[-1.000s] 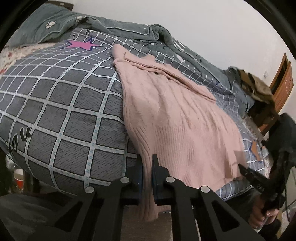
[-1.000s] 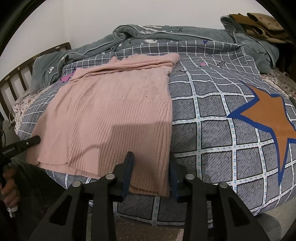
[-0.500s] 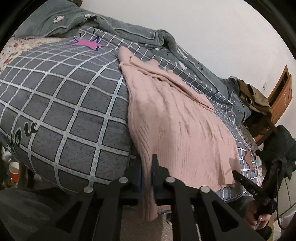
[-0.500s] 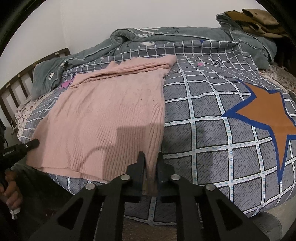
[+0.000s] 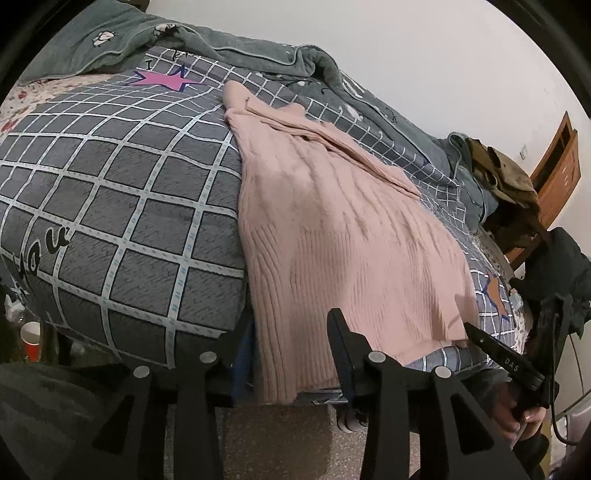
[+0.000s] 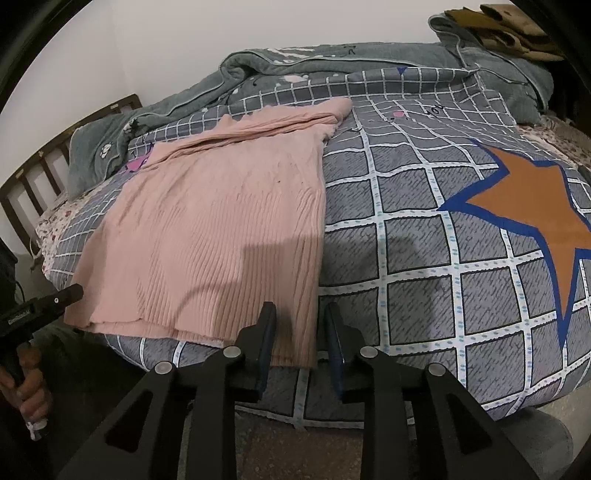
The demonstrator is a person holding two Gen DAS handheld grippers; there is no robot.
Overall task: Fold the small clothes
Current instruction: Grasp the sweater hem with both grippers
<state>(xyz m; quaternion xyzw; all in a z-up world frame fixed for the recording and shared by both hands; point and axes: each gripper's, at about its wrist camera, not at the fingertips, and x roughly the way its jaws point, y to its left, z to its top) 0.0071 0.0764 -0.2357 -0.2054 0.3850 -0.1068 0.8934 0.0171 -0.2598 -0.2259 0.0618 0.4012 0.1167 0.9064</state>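
A pink ribbed knit sweater [image 5: 343, 236] lies flat on the grey checked bedcover [image 5: 122, 206], its hem hanging over the near bed edge. It also shows in the right wrist view [image 6: 221, 236]. My left gripper [image 5: 291, 325] is open, its jaws standing either side of the hem's left corner. My right gripper [image 6: 299, 314] is open around the hem's right corner. Each gripper shows in the other's view: the right gripper [image 5: 502, 358] and the left gripper [image 6: 40, 306].
A grey-green blanket [image 6: 332, 62] is bunched along the far side of the bed. Brown clothes [image 6: 506, 26] lie at the far right. A wooden headboard [image 6: 44, 162] stands left. A red cup [image 5: 31, 339] is on the floor. An orange star [image 6: 532, 206] marks the cover.
Both grippers were shut on the sweater's hem corners half a second ago and are now open. The hem rests on the bed edge.
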